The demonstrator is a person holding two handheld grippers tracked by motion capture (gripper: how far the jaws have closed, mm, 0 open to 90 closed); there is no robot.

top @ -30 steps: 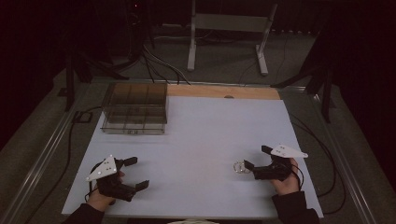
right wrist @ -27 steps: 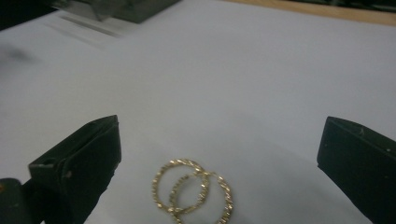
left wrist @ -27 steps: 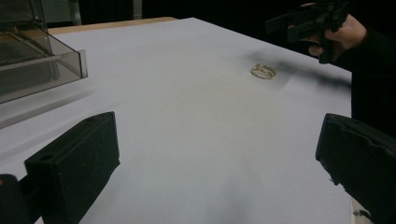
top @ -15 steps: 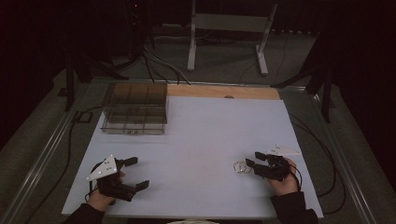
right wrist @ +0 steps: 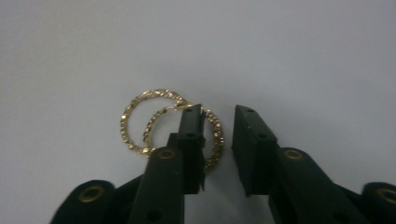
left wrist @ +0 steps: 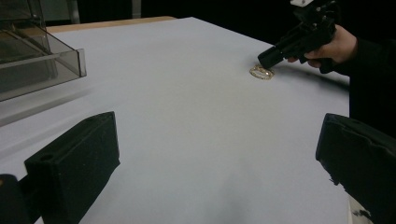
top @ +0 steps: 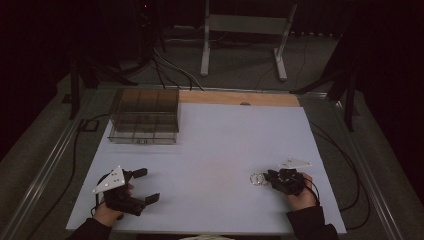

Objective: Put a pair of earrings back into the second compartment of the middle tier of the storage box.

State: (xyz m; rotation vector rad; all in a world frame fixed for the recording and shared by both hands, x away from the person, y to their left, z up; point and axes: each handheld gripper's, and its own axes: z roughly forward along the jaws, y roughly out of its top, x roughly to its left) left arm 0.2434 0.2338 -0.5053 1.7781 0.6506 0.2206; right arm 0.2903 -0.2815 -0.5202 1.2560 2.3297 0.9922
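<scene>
- Right gripper [top: 270, 177] is lying low on the white table [top: 225, 145], near its right front corner; its jaws are standing a little apart, clamping nothing
- Two gold hoop rings [right wrist: 140, 123], overlapping, are lying flat on the table; in the right gripper view one jaw tip is sitting over the nearer ring, the other jaw just outside it
- Left gripper [top: 146, 185] is resting at the front left, well apart from the rings, its jaws spread wide and holding nothing
- Clear compartment box [top: 145, 116] is sitting at the table's far left corner
- Person's hands are gripping both tools from the near edge
</scene>
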